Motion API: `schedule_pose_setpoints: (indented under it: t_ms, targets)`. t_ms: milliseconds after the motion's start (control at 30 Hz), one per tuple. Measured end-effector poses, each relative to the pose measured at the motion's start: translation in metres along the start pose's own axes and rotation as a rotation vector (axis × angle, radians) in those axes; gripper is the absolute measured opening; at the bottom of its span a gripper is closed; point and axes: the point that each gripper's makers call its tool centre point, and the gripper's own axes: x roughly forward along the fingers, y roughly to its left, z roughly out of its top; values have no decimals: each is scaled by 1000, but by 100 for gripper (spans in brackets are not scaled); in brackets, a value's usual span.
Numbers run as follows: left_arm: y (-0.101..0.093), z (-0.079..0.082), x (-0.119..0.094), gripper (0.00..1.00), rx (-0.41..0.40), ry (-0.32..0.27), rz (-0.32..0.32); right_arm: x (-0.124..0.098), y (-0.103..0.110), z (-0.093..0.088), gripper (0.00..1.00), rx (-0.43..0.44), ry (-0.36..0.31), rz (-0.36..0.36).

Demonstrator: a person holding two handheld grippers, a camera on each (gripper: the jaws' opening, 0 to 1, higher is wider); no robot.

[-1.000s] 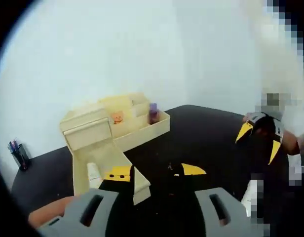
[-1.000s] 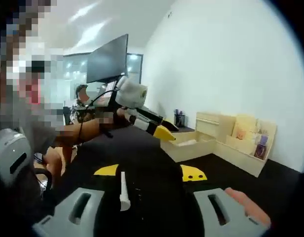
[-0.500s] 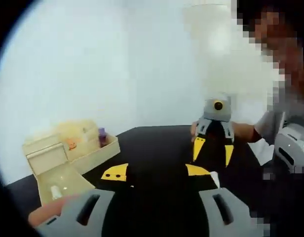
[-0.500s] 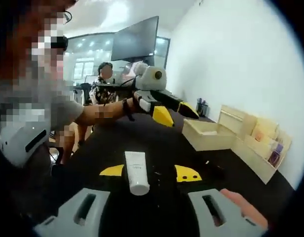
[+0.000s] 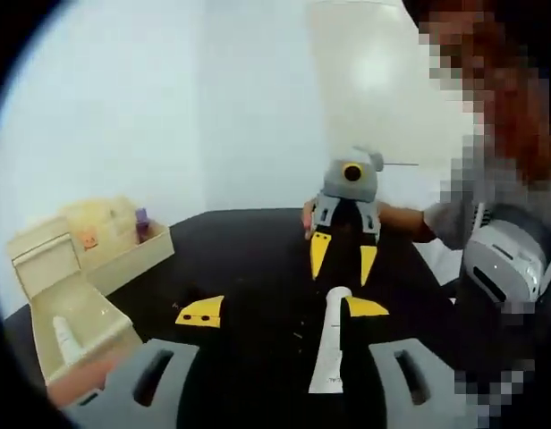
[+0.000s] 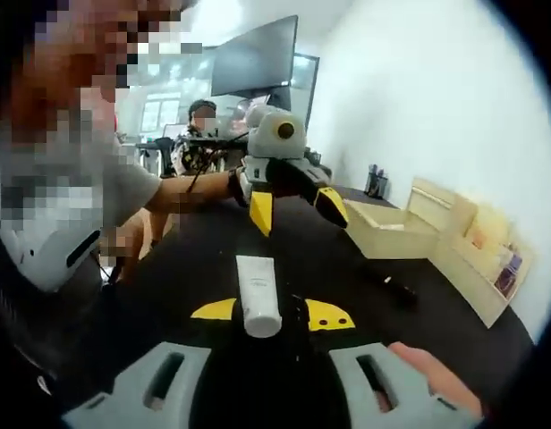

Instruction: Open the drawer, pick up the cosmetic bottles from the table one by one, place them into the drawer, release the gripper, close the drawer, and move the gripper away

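A white cosmetic tube (image 5: 329,353) (image 6: 258,293) lies flat on the black table (image 5: 258,259), cap end toward the left gripper. My left gripper (image 5: 283,309) (image 6: 296,209) is open, and the tube lies just inside its right yellow tip. My right gripper (image 6: 274,313) (image 5: 343,259) faces it from the tube's other end, open, its tips either side of the tube without touching. The pale wooden drawer (image 5: 74,326) (image 6: 387,234) stands pulled open, with a white bottle (image 5: 65,338) lying in it.
A wooden organizer (image 5: 110,241) (image 6: 477,250) behind the drawer holds a purple bottle (image 5: 141,220). A pen cup (image 6: 376,181) stands at the table's far edge. A person holding the grippers is close by; another person (image 6: 199,134) sits under a monitor (image 6: 258,58).
Both views have swung round until the grippers face each other across the tube. The tube now lies between both pairs of jaws, and the drawer has slid to the edge of each view.
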Motion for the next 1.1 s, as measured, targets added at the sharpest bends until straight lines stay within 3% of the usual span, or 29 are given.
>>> schedule_pose_setpoints:
  t_ms: [200, 367, 700, 767, 1100]
  targets:
    - [-18, -9, 8, 42, 2, 54, -51, 4, 3, -10, 21, 1, 30, 17]
    - [-33, -24, 17, 40, -8, 142, -95, 8, 5, -15, 20, 7, 52, 28]
    - [-49, -47, 33, 36, 22, 246, -126, 15, 1, -25, 20, 43, 70, 48]
    - [-49, -50, 34, 35, 27, 261, -128, 17, 1, -25, 16, 52, 67, 54]
    - [-46, -49, 35, 31, 33, 268, -107, 13, -3, -14, 15, 57, 27, 37]
